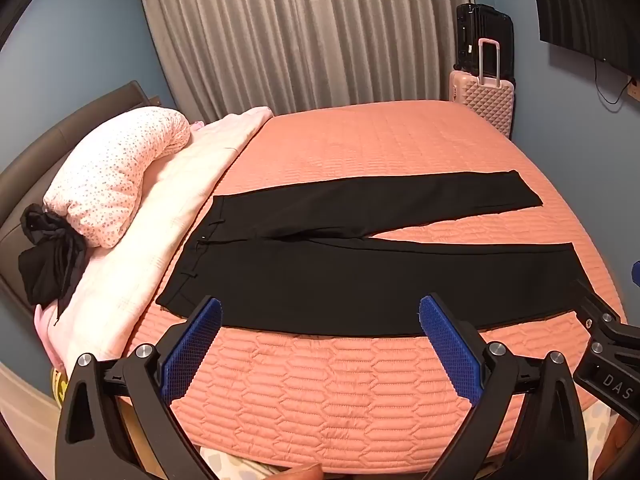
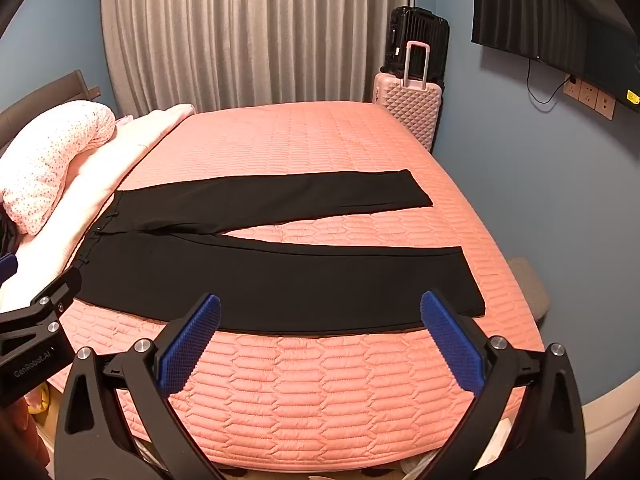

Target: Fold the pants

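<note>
The black pants (image 1: 360,272) lie flat and unfolded on the pink quilted bedspread (image 1: 360,400), waistband at 9 o'clock and both hems at 3 o'clock. The 2 legs part in a narrow V: the far leg (image 2: 280,200) runs toward 2 o'clock, the near leg (image 2: 280,284) lies along the near edge of the bed. The waistband end sits just beside the pale folded blanket (image 1: 160,208).

Left gripper (image 1: 320,320): jaws spread wide apart, holding nothing. Its 2 blue pads (image 1: 192,352) hang above the near edge of the bedspread, at 6 o'clock from the waistband half of the near leg. No contact with the fabric is visible.

Right gripper (image 2: 320,316): jaws spread wide apart, holding nothing. Its blue pads (image 2: 452,344) hang at 6 o'clock from the hem half of the near leg, apart from the fabric. In the left wrist view, part of the right gripper's black body shows at 3 o'clock.

Surroundings: a floral pillow (image 1: 116,176) rests on the blanket at 10 o'clock, with a bunched black garment (image 1: 48,256) touching its near end. A grey curtain (image 2: 248,32) hangs at 12 o'clock. A pink suitcase (image 2: 408,108) stands at 1 o'clock beside the bed, with a black suitcase (image 2: 416,40) behind it.
</note>
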{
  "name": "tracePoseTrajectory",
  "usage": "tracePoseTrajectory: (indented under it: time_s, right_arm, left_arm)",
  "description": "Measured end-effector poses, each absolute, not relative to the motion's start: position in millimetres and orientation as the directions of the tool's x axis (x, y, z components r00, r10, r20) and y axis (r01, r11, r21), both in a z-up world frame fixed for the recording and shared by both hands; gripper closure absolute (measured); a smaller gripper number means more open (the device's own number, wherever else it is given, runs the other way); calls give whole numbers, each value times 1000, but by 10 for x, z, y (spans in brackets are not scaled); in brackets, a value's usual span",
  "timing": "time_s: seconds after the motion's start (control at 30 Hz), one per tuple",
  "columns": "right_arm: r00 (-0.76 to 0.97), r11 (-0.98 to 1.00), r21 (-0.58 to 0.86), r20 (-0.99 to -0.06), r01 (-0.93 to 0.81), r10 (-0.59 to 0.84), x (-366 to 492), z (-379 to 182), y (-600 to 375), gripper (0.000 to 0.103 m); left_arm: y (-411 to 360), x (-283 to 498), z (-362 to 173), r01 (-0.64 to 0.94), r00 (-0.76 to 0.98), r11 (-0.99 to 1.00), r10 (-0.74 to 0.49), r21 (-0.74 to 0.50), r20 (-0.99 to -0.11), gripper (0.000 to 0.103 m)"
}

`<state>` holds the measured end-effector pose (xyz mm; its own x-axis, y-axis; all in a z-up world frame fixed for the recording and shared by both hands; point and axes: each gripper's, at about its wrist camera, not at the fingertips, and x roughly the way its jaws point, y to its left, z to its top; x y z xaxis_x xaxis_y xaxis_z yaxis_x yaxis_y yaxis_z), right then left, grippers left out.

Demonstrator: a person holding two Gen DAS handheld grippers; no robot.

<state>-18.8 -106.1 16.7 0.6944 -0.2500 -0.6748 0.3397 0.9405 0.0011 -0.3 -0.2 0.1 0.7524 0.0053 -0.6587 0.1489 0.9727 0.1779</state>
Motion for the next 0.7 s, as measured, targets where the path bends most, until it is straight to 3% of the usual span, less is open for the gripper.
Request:
tracePoseTrajectory:
  time_s: [0.7]
  right_arm:
    - [698,955,42,-692,294,-184,-145,202,-1070,5]
  left_arm:
    - [-46,-55,-108,178,733,972,-29,150,-680,5]
